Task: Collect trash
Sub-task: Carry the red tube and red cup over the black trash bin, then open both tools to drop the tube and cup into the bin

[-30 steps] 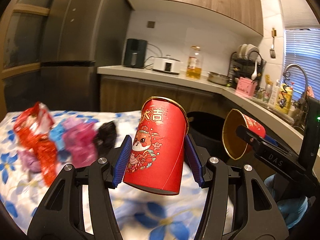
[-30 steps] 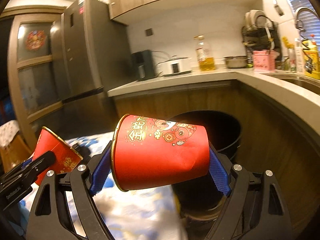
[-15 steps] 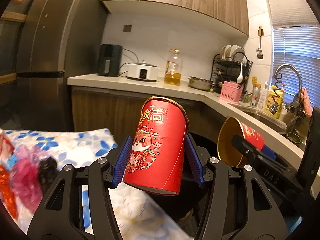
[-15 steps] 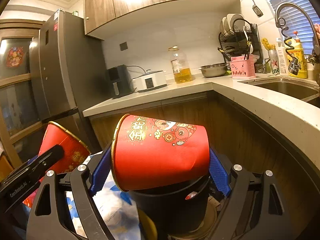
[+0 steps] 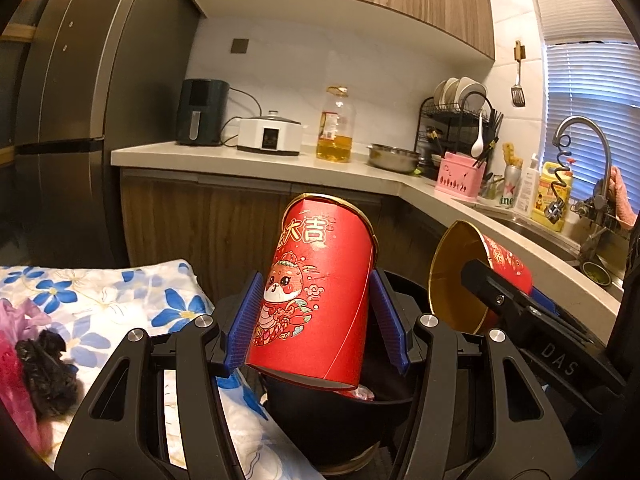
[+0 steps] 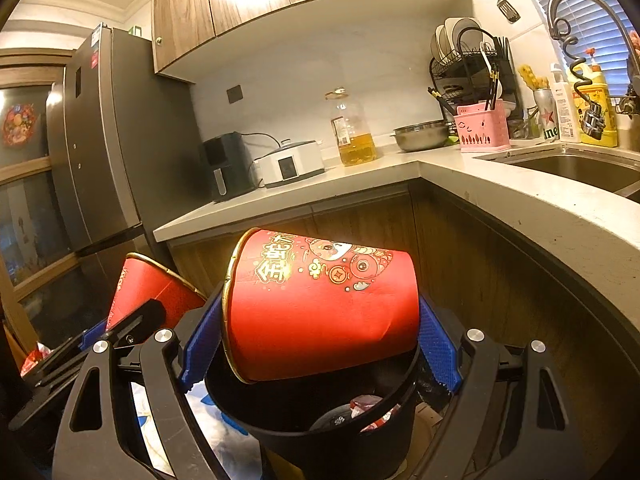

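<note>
My left gripper (image 5: 316,324) is shut on a red paper cup (image 5: 316,304) with gold lettering, held nearly upright just above the black trash bin (image 5: 340,424). My right gripper (image 6: 320,344) is shut on a second red paper cup (image 6: 320,308), lying on its side over the bin (image 6: 312,428). Each held cup also shows in the other view, the right one (image 5: 476,272) and the left one (image 6: 152,292). Red scraps (image 6: 372,412) lie inside the bin.
A floral tablecloth (image 5: 120,296) with pink and dark crumpled wrappers (image 5: 36,364) is at the left. A wooden cabinet front and the curved counter (image 6: 540,216) with a sink (image 6: 576,168) stand behind and right of the bin. A fridge (image 5: 60,120) stands at the left.
Both grippers have carried their cups rightward off the table and over the black bin, which now sits directly below them. The wrappers on the cloth have slid to the left edge.
</note>
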`<act>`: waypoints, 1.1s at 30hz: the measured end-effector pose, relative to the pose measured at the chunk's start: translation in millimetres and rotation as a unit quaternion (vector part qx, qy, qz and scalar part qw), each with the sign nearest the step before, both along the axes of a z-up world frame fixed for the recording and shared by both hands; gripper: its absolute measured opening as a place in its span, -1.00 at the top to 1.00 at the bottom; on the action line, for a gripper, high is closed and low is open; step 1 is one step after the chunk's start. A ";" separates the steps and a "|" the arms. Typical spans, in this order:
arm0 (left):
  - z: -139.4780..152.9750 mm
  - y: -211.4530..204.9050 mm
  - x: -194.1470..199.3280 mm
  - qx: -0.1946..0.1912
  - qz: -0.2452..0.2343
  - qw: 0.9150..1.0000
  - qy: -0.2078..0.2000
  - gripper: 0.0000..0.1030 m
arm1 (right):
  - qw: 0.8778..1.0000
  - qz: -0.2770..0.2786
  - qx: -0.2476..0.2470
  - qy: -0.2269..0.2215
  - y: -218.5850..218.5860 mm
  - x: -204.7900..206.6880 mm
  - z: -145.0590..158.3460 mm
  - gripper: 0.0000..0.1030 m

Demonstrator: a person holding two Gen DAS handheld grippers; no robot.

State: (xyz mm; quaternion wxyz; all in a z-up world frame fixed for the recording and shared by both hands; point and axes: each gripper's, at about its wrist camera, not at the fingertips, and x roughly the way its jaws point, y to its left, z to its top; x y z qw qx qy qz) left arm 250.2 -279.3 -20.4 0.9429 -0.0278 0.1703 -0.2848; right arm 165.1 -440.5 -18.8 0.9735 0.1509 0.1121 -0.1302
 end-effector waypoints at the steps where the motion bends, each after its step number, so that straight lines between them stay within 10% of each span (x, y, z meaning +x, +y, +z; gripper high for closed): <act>1: -1.0 -1.1 2.3 0.000 0.000 1.000 0.001 -0.04 | 1.000 0.001 0.000 0.001 -0.2 1.9 -0.4 -0.61; 33: -29.0 -32.8 43.8 0.009 -0.013 0.999 0.033 -0.07 | 1.000 0.015 0.024 0.005 -20.3 33.8 -14.2 -0.61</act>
